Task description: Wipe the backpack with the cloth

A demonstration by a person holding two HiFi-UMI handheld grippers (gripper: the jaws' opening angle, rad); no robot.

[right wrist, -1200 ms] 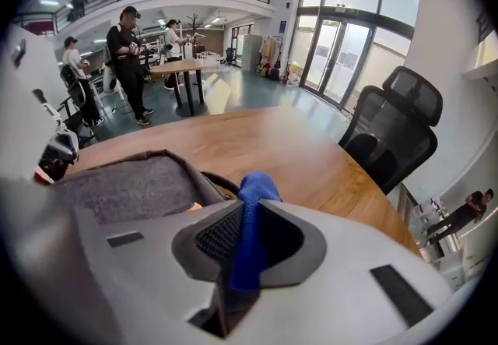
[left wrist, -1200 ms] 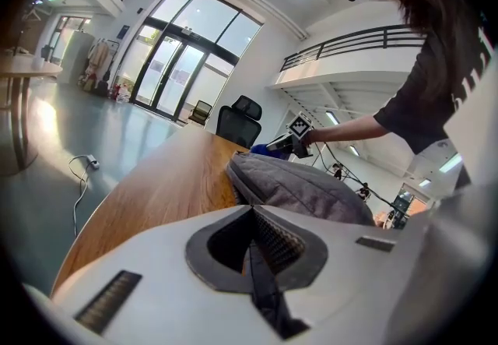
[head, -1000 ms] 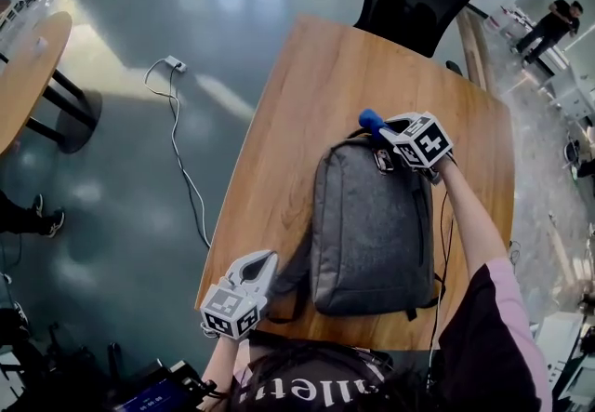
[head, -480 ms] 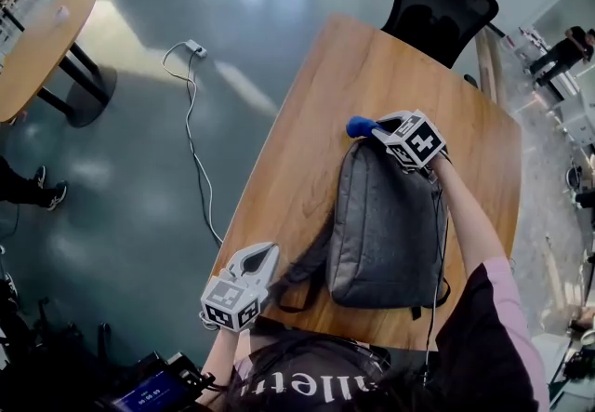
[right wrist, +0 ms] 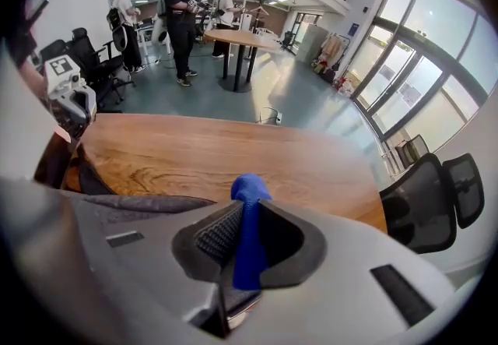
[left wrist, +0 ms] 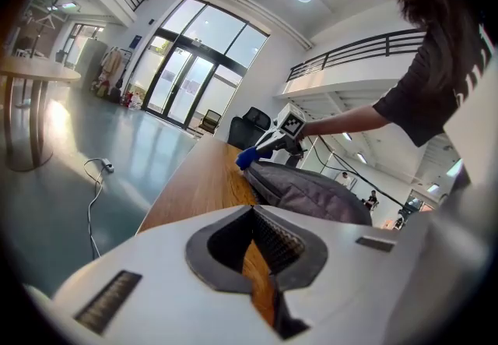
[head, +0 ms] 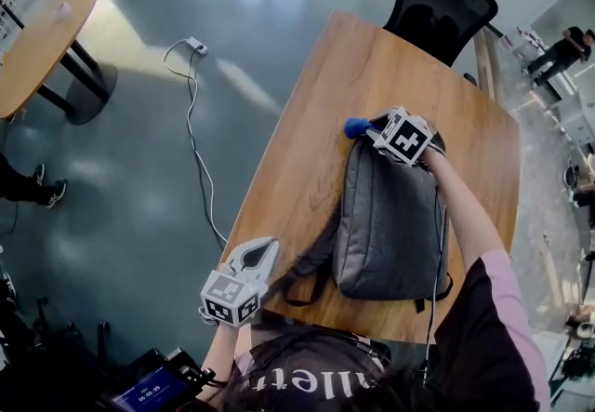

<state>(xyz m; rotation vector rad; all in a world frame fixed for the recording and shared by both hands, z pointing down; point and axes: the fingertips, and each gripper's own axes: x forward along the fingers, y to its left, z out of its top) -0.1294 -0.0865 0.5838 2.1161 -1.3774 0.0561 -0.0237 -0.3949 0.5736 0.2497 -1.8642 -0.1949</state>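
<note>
The right tool (right wrist: pixel 238 236) is clamped on a blue cloth (right wrist: pixel 249 194), a fold of it poking out past the jaw tips. In the head view it sits at the far, top end of the grey backpack (head: pixel 390 215), the cloth just beside the bag's upper left corner; whether it touches the fabric I cannot tell. From there the bag lies flat on the wooden worktop (head: pixel 311 112), its long axis running back toward the person, so a wiping stroke would likely draw toward the near edge. The left tool (head: pixel 257 258), jaws drawn together and empty, hangs off the near left corner by the straps, well apart from the cloth.
</note>
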